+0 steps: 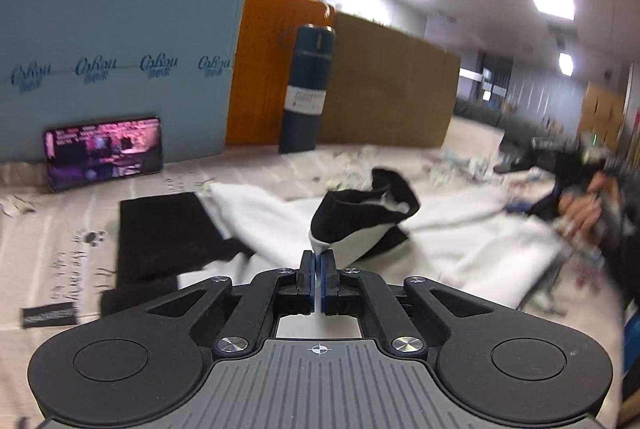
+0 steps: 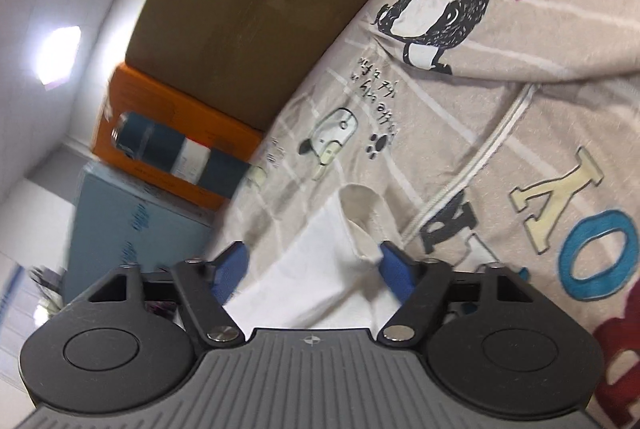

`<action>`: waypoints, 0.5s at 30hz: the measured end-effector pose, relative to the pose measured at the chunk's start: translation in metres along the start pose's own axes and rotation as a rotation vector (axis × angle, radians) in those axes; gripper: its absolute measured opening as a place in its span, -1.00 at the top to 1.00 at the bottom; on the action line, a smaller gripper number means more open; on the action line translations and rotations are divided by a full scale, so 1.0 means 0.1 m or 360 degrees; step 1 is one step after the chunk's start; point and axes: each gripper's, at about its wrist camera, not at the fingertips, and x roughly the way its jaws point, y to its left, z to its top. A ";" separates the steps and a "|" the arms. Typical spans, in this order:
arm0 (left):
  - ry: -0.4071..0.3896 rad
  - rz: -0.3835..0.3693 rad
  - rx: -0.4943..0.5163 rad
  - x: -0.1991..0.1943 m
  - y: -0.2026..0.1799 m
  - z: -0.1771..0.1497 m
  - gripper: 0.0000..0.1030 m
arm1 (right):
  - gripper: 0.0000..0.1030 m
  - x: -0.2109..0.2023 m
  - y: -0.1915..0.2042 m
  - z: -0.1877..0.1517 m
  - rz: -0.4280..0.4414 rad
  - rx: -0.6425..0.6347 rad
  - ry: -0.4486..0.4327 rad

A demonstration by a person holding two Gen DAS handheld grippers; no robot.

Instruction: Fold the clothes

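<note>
Left gripper clamping garment corner, lifting near bottle; right gripper spread apart, straddling hem. Keep tension even.

Up past the left jaws and off to their left, a light blue board carries one script logo repeated in a row — it looks like "CaRou", though the lettering is too loose to be sure. The phone screen beneath it and the white label on the dark blue flask are too blurred to read. Right of the right jaws, the printed bedsheet shows big letters — a cream "Y", a blue "O"; its small handwriting is illegible.
</note>
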 end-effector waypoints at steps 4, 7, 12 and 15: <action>-0.0144 -0.0162 0.0039 -0.14 -0.04 0.08 -0.33 | 0.27 0.01 0.06 -0.04 -0.0122 -0.0109 -0.0011; -0.0265 -0.0203 0.0004 -0.12 -0.07 0.29 -0.48 | 0.30 0.02 0.08 -0.05 -0.0146 -0.0160 -0.0023; -0.0117 0.0195 0.0017 0.46 -0.08 0.66 -0.48 | 0.47 0.03 0.07 -0.07 -0.0169 -0.0196 -0.0047; 0.0144 0.0219 0.0108 0.88 -0.18 0.66 -0.43 | 0.52 0.02 0.09 -0.08 -0.0190 -0.0239 -0.0045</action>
